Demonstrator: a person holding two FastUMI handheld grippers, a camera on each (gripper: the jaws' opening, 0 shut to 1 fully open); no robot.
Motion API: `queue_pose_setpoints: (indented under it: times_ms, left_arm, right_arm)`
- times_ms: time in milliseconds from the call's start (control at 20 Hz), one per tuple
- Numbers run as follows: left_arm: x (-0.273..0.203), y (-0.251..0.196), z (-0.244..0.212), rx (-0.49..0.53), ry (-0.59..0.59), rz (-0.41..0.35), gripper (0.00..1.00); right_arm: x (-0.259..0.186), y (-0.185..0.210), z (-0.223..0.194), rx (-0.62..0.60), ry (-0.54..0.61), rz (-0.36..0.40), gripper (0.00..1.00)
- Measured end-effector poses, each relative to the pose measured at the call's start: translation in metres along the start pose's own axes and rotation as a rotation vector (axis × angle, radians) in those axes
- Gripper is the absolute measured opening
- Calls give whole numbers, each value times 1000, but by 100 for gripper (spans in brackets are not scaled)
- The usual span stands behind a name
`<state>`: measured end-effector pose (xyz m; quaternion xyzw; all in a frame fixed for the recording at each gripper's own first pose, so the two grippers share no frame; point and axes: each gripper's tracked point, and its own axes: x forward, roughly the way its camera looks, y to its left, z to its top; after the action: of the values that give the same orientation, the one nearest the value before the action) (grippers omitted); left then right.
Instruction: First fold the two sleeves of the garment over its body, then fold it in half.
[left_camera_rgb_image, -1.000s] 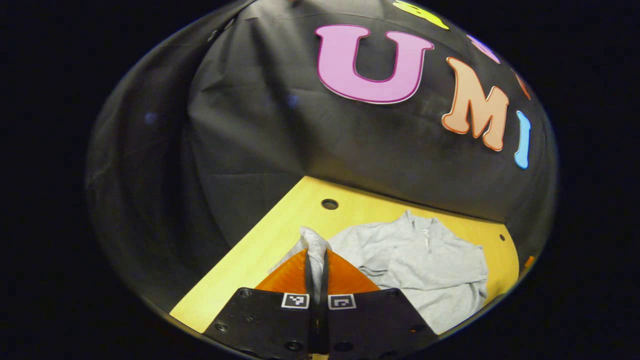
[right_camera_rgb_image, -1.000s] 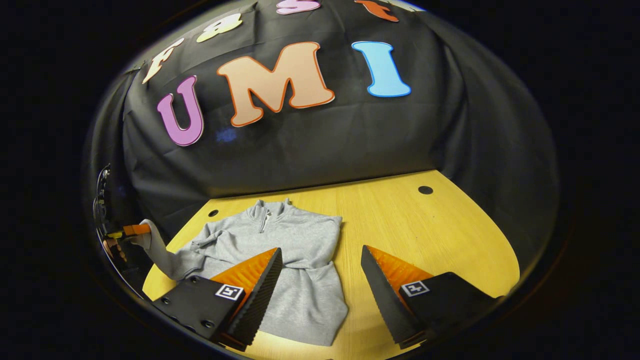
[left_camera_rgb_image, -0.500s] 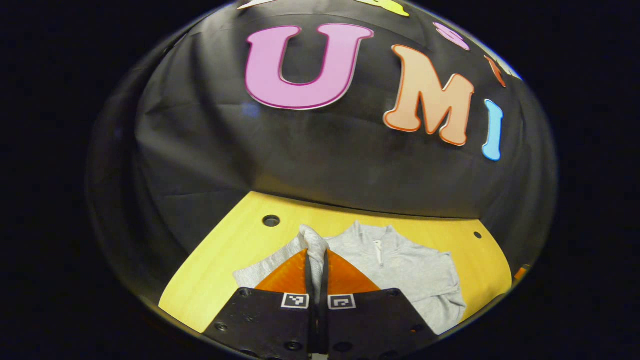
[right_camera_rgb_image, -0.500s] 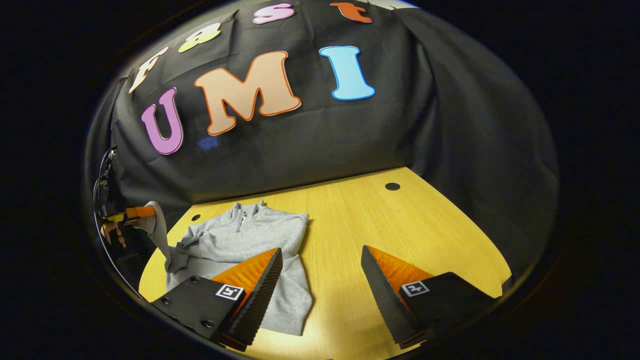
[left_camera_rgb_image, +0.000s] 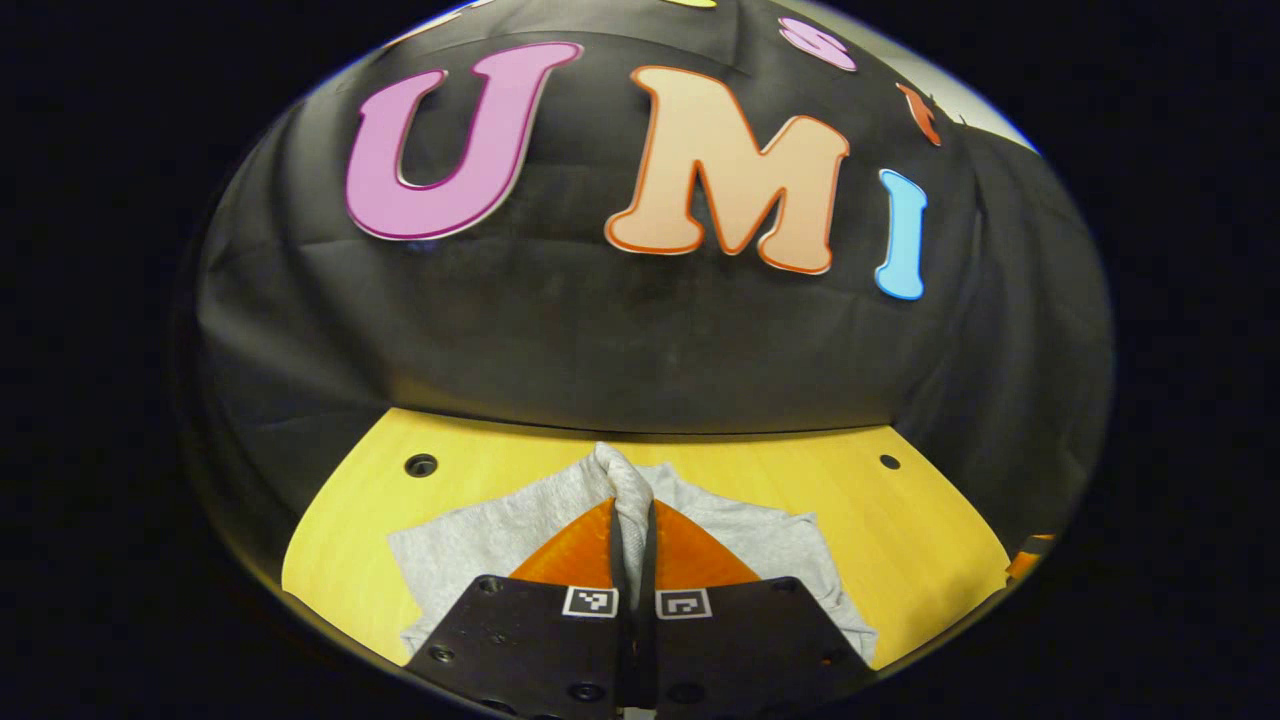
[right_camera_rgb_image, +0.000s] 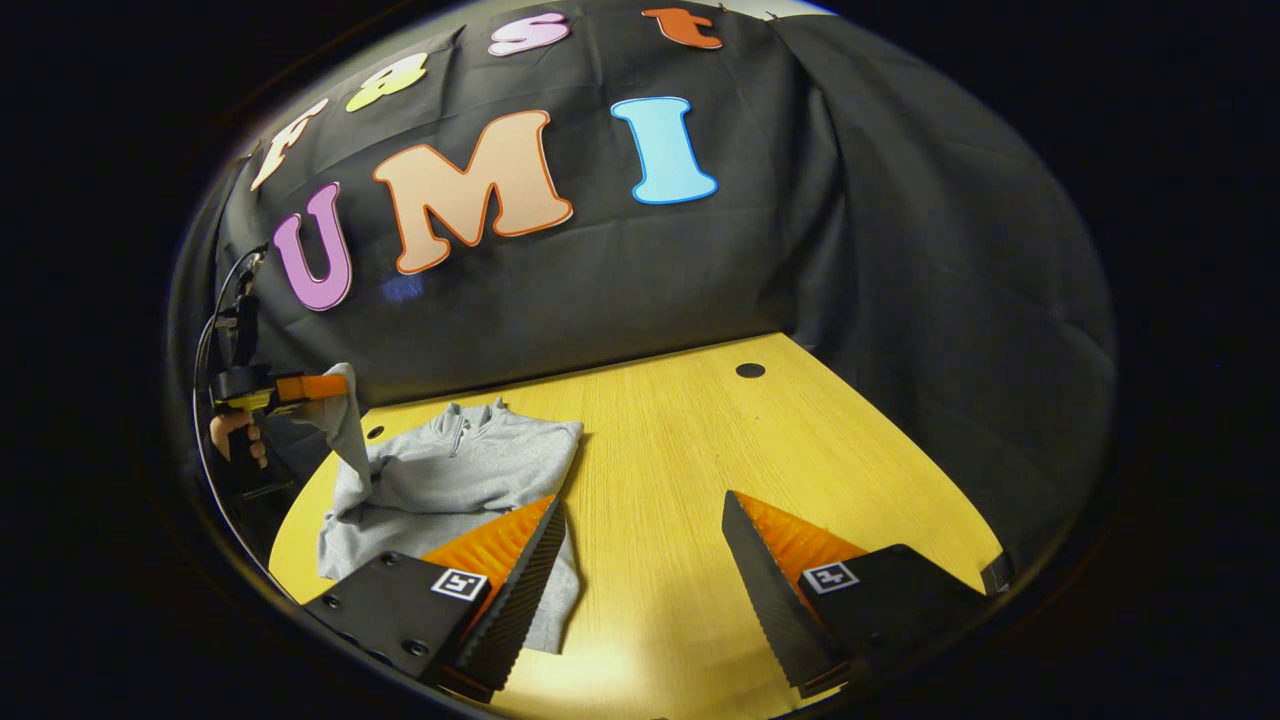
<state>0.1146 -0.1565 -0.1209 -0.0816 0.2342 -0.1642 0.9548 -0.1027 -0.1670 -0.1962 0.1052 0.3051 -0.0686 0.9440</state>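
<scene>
claw (right_camera_rgb_image: 640, 590) | black housing w/ screws | square b/w marker tags | ridged wedge fingers

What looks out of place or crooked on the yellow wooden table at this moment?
Nothing is damaged or spilled. The grey zip-neck sweatshirt lies rumpled near the yellow wooden table's edge, one grey sleeve held up by the left tool.

R tongs (right_camera_rgb_image: 640, 570) agape; L tongs (right_camera_rgb_image: 325, 388) lift sleeve (right_camera_rgb_image: 347, 430) off table (right_camera_rgb_image: 700, 480).

The left tongs (left_camera_rgb_image: 632, 520) hide the sweater's (left_camera_rgb_image: 470, 540) middle; its near hem is cut off.
</scene>
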Motion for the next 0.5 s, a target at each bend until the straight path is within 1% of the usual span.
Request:
queue_pose_setpoints:
  times_ms: [250,300,350,400,500]
  left_arm:
    - [26,-59,-18,10,39,-65,0]
    - [30,-69,-22,15,48,-78,2]
    - [35,-80,-26,23,56,-92,2]
    - [39,-89,-30,29,67,-105,0]
    - [49,-105,-43,48,92,-119,0]
  right_arm:
    - [-11,-24,-2,17,-9,-19,98]
    - [-12,-28,-4,19,-5,-22,98]
    - [-13,-32,-7,23,0,-26,98]
    - [-13,-38,-10,26,4,-28,98]
    - [-15,-46,-14,31,12,-32,98]
